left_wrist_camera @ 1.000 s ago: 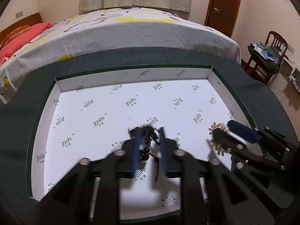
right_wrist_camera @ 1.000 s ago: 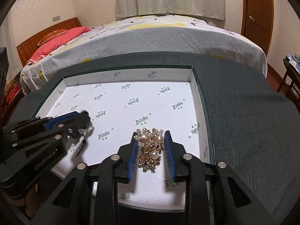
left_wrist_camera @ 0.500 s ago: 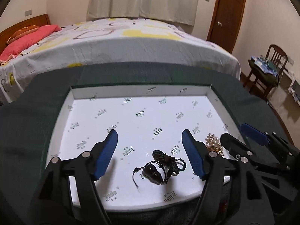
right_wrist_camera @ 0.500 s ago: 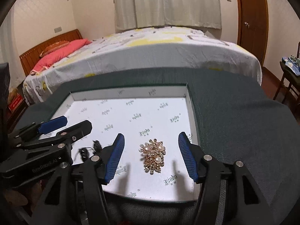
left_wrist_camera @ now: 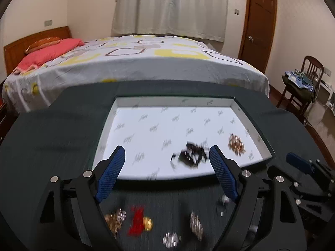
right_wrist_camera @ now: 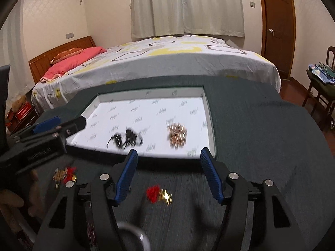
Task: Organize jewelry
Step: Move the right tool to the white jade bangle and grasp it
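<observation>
A white-lined tray (left_wrist_camera: pixel 167 101) (right_wrist_camera: pixel 150 93) sits on a dark green table. In it lie a black beaded piece (left_wrist_camera: pixel 191 154) (right_wrist_camera: pixel 126 139) and a gold pearl brooch (left_wrist_camera: pixel 236 144) (right_wrist_camera: pixel 177 135). My left gripper (left_wrist_camera: pixel 166 172) is open and empty, above the tray's near rim. My right gripper (right_wrist_camera: pixel 168 172) is open and empty, near the rim too. On the cloth before the tray lie blurred pieces: a red and gold one (left_wrist_camera: pixel 139 222) (right_wrist_camera: pixel 158 193), a gold one (left_wrist_camera: pixel 115 221) (right_wrist_camera: pixel 62 174) and silver ones (left_wrist_camera: pixel 195 224).
A bed (left_wrist_camera: pixel 134 62) with a patterned sheet stands beyond the table. A wooden chair (left_wrist_camera: pixel 301 83) with clothes stands at the right, by a brown door (left_wrist_camera: pixel 257 25). The left gripper's body (right_wrist_camera: pixel 37 142) shows at the left of the right wrist view.
Both grippers opened, left the black piece and the brooch in the tray, and pulled back and up past the near rim. Loose jewelry on the cloth came into view.
</observation>
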